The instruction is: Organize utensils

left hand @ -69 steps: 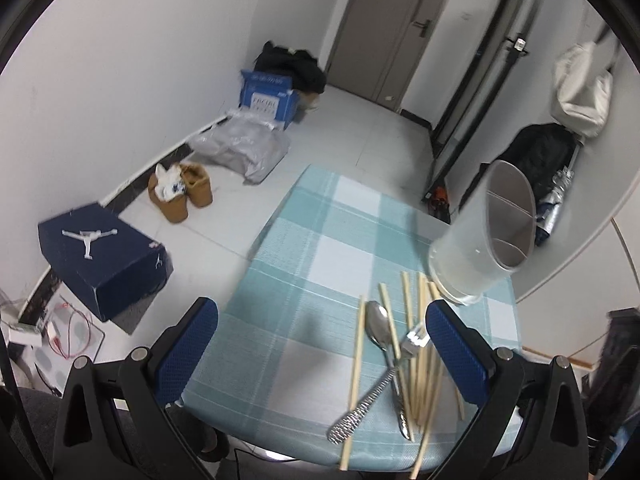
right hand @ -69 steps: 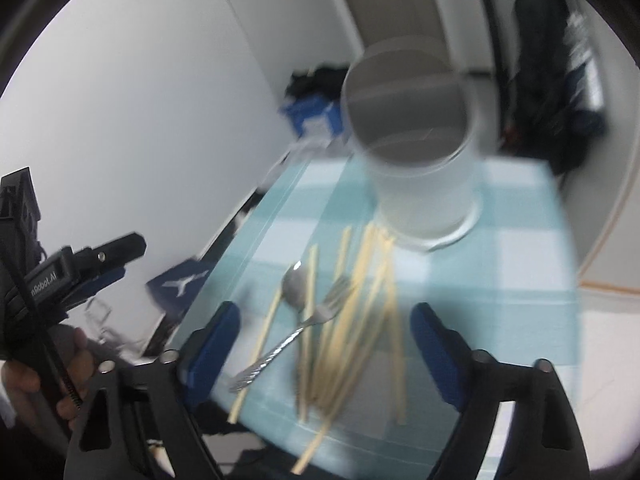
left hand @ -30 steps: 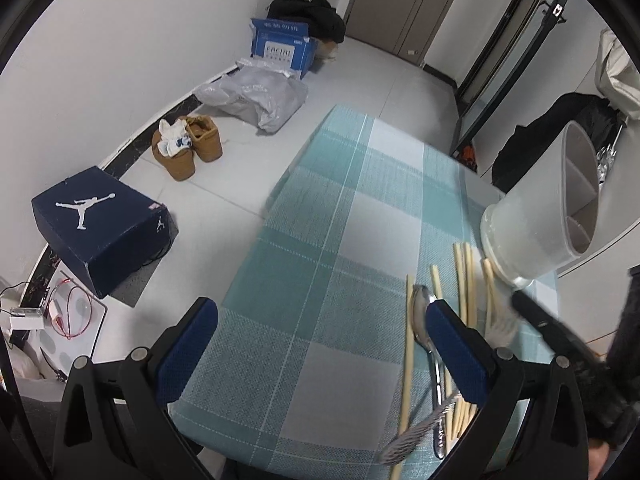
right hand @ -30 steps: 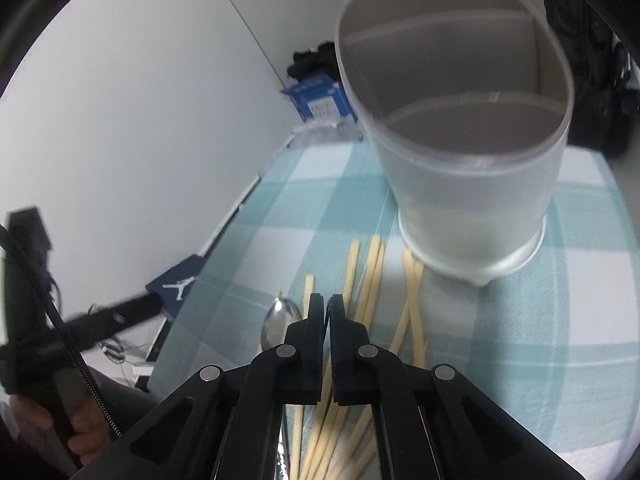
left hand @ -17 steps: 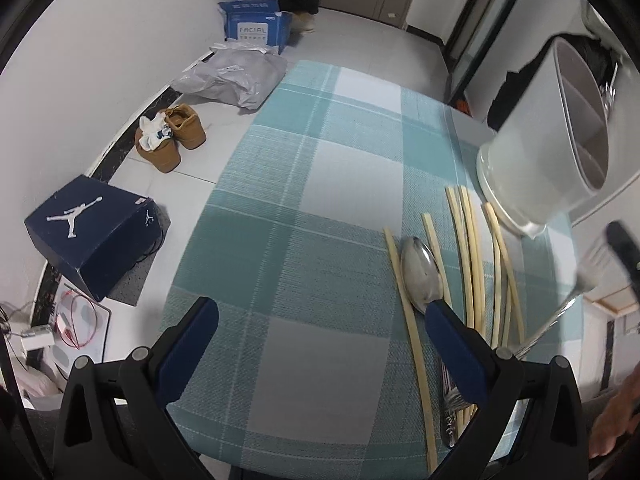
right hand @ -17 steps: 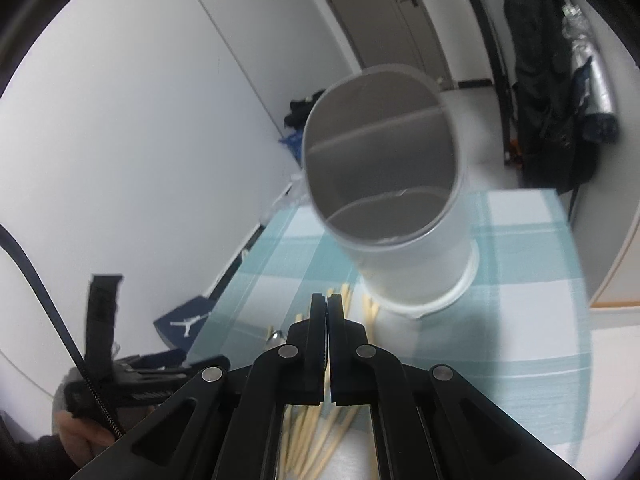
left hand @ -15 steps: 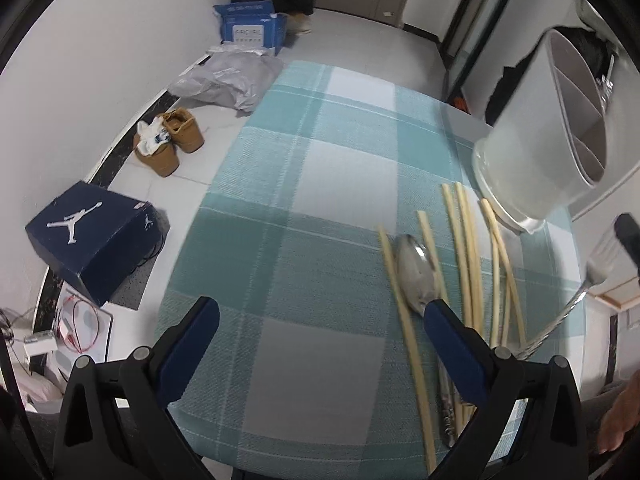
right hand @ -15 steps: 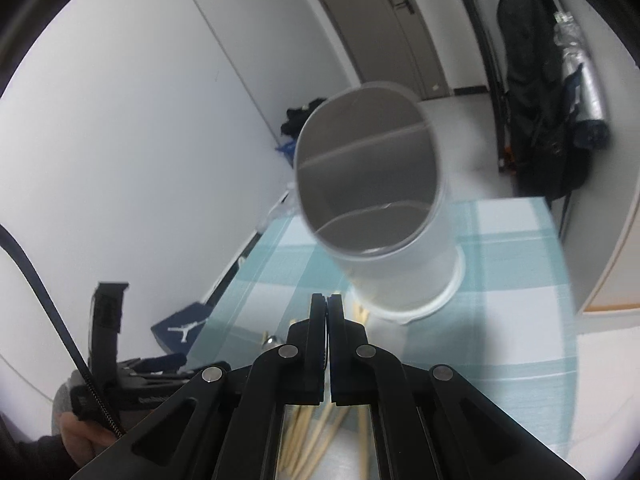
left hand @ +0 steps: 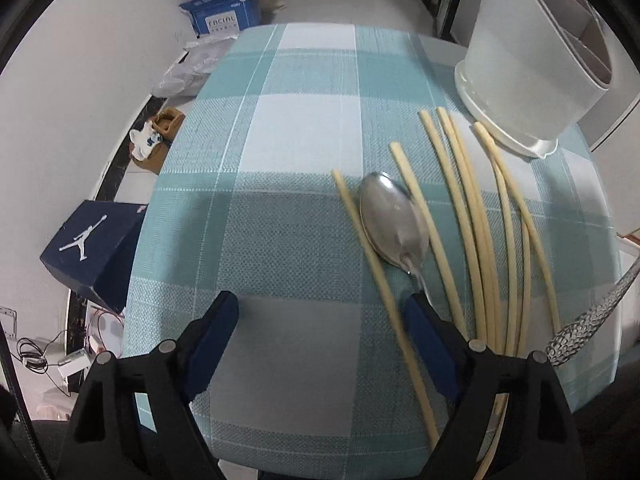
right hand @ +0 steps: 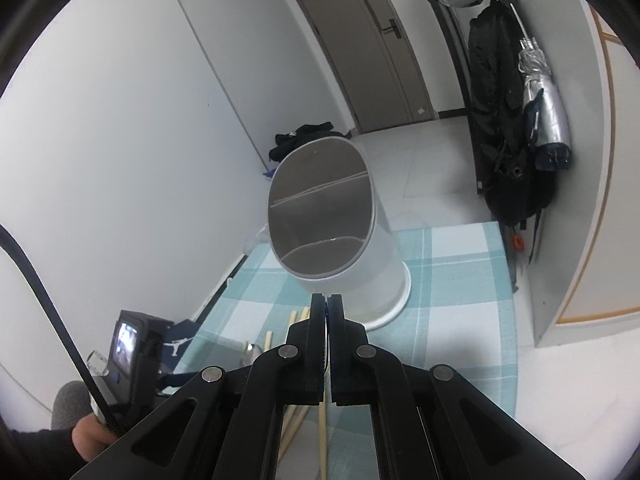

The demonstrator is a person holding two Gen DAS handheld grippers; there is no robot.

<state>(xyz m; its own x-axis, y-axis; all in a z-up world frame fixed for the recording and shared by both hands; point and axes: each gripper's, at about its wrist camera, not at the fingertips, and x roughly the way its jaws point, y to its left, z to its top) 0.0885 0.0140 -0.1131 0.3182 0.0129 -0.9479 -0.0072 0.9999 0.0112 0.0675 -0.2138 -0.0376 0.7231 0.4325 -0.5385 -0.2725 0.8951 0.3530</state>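
A white divided utensil holder (left hand: 524, 64) stands at the far right of a teal checked tablecloth (left hand: 296, 160); it also shows in the right wrist view (right hand: 332, 232). A metal spoon (left hand: 394, 224) lies among several pale chopsticks (left hand: 472, 216) in front of it. My left gripper (left hand: 324, 320) is open and low over the cloth, its right finger by the spoon's neck. My right gripper (right hand: 327, 308) is shut on a fork, raised in front of the holder. The fork's textured handle (left hand: 592, 316) hangs in the air at the right edge of the left wrist view.
A navy shoe box (left hand: 92, 248), shoes (left hand: 156, 136), a plastic bag and a blue carton (left hand: 224, 20) lie on the floor left of the table. Coats and an umbrella (right hand: 516, 120) hang at the right wall. A door (right hand: 360, 48) is behind.
My right gripper closed on the fork and lifted it off the cloth toward the holder. My left gripper moved closer over the spoon and chopsticks.
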